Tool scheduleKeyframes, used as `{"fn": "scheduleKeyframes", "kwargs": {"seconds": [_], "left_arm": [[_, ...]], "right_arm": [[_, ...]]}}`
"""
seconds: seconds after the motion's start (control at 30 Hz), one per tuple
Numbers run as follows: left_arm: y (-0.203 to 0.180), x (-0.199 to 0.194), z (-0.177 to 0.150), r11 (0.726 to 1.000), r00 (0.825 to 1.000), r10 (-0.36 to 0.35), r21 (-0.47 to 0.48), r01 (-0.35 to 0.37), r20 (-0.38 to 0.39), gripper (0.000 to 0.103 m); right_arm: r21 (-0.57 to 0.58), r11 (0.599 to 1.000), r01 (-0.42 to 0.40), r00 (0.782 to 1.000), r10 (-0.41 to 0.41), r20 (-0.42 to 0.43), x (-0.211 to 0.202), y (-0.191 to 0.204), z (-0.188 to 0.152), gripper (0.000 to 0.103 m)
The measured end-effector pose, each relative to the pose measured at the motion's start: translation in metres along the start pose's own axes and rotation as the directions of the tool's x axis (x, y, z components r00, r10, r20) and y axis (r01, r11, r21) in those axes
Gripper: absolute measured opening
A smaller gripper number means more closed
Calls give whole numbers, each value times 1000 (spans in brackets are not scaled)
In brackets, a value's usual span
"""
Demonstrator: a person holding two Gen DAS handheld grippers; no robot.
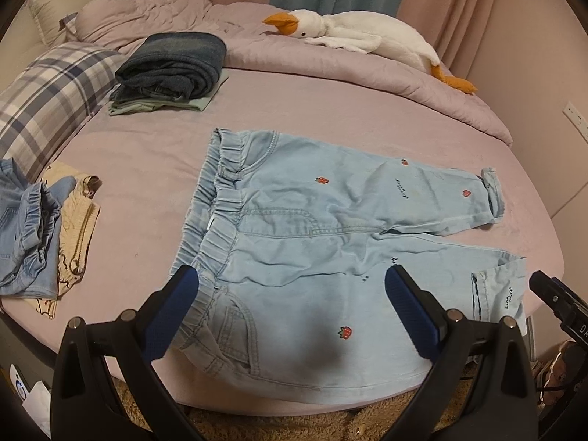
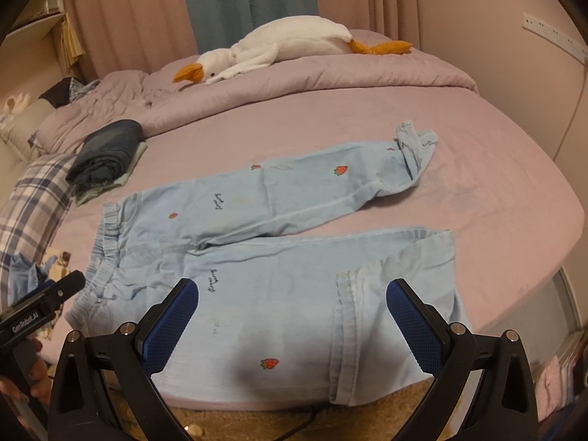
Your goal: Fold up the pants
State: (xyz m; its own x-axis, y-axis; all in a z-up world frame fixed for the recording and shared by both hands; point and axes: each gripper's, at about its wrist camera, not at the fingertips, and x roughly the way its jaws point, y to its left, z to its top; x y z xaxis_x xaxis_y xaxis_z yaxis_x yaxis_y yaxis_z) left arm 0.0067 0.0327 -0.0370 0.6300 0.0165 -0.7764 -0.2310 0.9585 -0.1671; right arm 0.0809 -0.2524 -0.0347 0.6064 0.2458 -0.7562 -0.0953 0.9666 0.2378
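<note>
Two sets of tongs hover over one pair of pale blue pants [image 1: 330,228] that lies spread flat on the bed [image 1: 147,154], waistband toward the plaid pillow [image 1: 47,88] and both legs running away from it. The left tongs [image 1: 290,286] hang over the waistband end nearest the bed's edge, released, with nothing between the blue pads. The right tongs [image 2: 292,297] hang over the near leg close to its hem, likewise spread wide and empty. The far leg lies beside the near one, its cuff crumpled and turned up toward the plush goose [image 2: 279,44].

Judging from this, no fold has been made yet and the first step is just being set up: bringing one leg over the other along the length. That calls for each set of tongs to drop to the near edge, pinch the fabric at waistband and hem, then lift and carry it across to the far leg together. The bunched far cuff may want smoothing first.
</note>
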Motion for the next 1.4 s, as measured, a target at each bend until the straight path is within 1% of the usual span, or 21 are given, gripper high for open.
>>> {"fn": "scheduleKeyframes", "kwargs": {"seconds": [0.23, 0.37, 0.73, 0.87, 1.07, 1.17, 1.27, 1.4], "left_arm": [[7, 4, -1, 1000, 1000, 18, -14, -19, -6, 101], [13, 6, -1, 999, 999, 35, -31, -35, -10, 101], [20, 7, -2, 999, 1000, 22, -45, -22, -9, 101], [29, 13, 1, 998, 1000, 29, -58, -29, -11, 101], [52, 36, 1, 993, 996, 63, -99, -68, -57, 101], [61, 48, -1, 992, 994, 62, -101, -71, -88, 101], [66, 62, -1, 994, 993, 43, -93, -54, -112, 101], [76, 79, -1, 993, 988, 11, -117, -29, -154, 101]], "right_arm": [[1, 999, 35, 999, -35, -6, 2, -8, -3, 102], [11, 999, 34, 999, -34, -6, 2, -12, -4, 102], [16, 998, 62, 998, -62, -4, 0, -18, -7, 102], [23, 997, 68, 998, -68, -8, 0, -22, -7, 102], [57, 995, 84, 996, -82, -35, 3, -35, -10, 102], [75, 992, 98, 994, -94, -52, 5, -42, -12, 102], [89, 991, 100, 994, -95, -62, 8, -49, -13, 102], [108, 986, 126, 989, -116, -94, 19, -62, -16, 102]]}}
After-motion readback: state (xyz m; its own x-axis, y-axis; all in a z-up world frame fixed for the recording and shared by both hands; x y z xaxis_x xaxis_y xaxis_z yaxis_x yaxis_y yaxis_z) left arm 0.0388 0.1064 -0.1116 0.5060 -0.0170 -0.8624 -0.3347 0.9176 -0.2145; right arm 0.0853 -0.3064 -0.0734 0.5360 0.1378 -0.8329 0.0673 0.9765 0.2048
